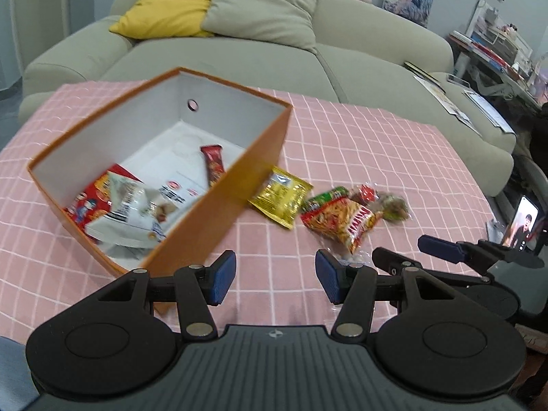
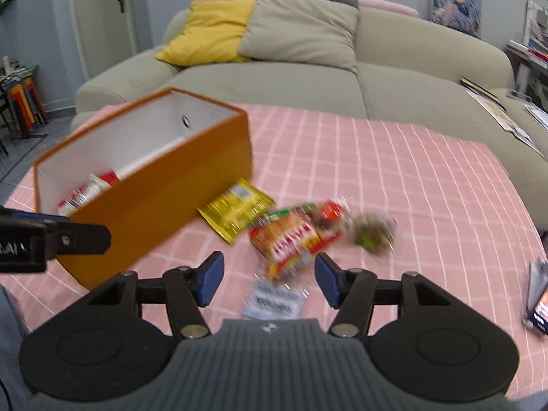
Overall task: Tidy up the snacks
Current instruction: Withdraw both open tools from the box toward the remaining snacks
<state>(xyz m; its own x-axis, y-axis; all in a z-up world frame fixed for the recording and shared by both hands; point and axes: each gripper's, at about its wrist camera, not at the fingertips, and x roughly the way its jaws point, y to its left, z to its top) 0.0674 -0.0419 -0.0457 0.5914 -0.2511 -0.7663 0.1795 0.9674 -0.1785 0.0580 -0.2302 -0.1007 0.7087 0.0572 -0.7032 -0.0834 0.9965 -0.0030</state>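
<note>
Sorting partway: several snacks in box (image 1: 219, 205), yellow packet (image 1: 281, 197) and noodle bag (image 1: 339, 222) remaining on table (image 1: 376, 157), both grippers (image 1: 275, 275) (image 2: 269, 279) gaping empty.

I am holding my left gripper (image 1: 275, 277) agape over the pink checked tablecloth (image 1: 376, 157), beside the orange box (image 1: 219, 212) holding snack packets (image 1: 126, 212).

Box (image 1: 219, 212) sits left on the tablecloth (image 1: 376, 157) — loose packets (image 1: 339, 219) just right, sofa (image 1: 260, 54) behind.

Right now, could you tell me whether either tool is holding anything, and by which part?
Nothing is held. The left tool and right tool are both open and empty above the tablecloth.
</note>
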